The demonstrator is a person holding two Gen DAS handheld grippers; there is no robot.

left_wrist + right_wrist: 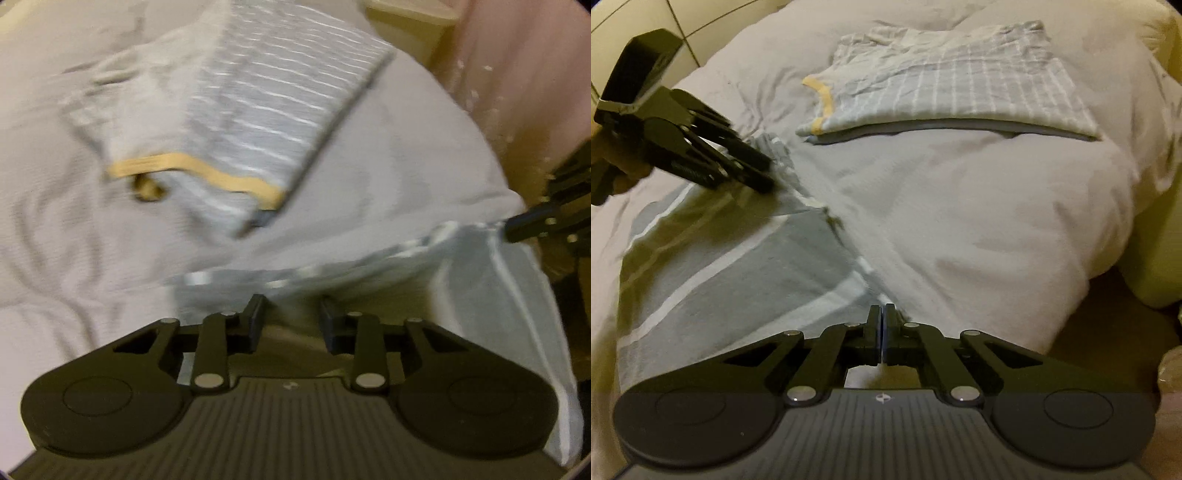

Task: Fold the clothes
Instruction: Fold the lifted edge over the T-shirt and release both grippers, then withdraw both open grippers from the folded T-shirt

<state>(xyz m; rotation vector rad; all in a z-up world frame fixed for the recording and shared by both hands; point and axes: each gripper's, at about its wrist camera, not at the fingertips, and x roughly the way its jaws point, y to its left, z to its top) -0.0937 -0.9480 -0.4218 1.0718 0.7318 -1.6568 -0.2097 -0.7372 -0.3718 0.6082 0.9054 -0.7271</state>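
While right gripper (882, 314) pinches striped cloth (738, 266) edge

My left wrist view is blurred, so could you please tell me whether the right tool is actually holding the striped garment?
Observer: Yes. In the right wrist view, the right tool is shut, with the edge of the grey striped garment pinched at its tips.
Operator: Thank you. Where does my left tool sit on it?
Observer: The left tool has its tips at the garment's far corner, seemingly without gripping it.
Operator: Is the folded piece clear of it?
Observer: Yes, the folded garment with yellow trim lies apart, further up the bedding.
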